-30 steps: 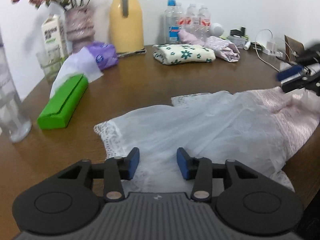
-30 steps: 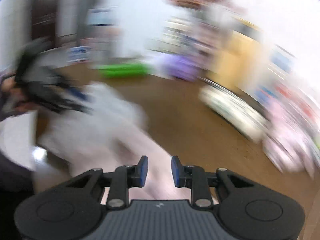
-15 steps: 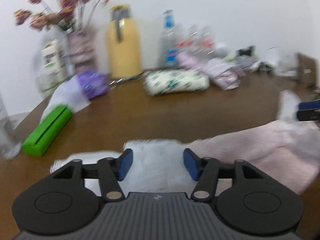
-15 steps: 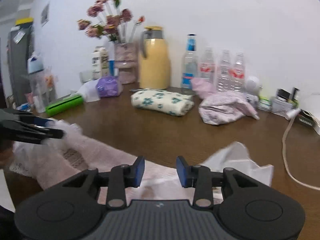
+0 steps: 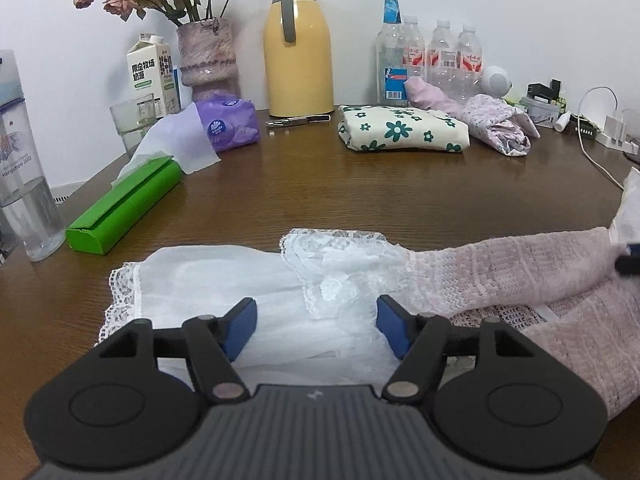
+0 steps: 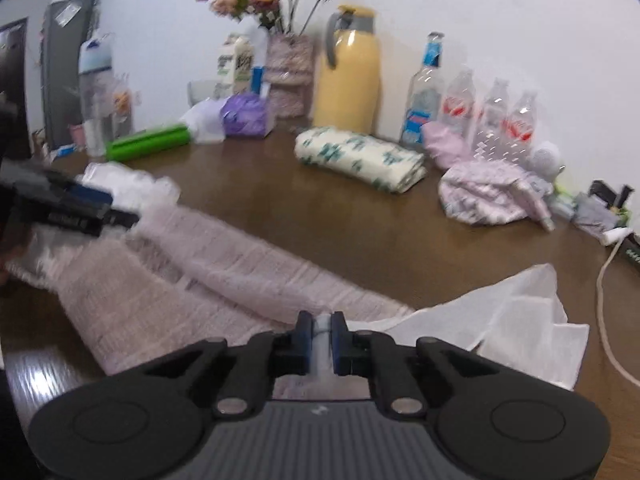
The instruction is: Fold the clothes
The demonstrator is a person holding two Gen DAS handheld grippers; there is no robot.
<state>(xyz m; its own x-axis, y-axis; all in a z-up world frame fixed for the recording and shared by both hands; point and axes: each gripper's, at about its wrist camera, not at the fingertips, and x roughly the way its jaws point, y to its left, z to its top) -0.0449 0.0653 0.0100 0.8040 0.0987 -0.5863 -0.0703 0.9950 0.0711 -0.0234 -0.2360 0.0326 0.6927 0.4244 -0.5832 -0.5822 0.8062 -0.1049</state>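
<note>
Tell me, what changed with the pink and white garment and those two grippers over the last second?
The right gripper closed on the pink and white garment; half a second ago it was open. The left gripper opened wider above the white end. The folded floral cloth stayed put.

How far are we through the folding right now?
Done: the floral cloth lies folded at the back of the table. In hand: the pink and white lace garment is spread lengthwise; the right gripper is shut on its white edge, the left gripper is open over the white end. Left: folding it, and the crumpled pink garment.
</note>
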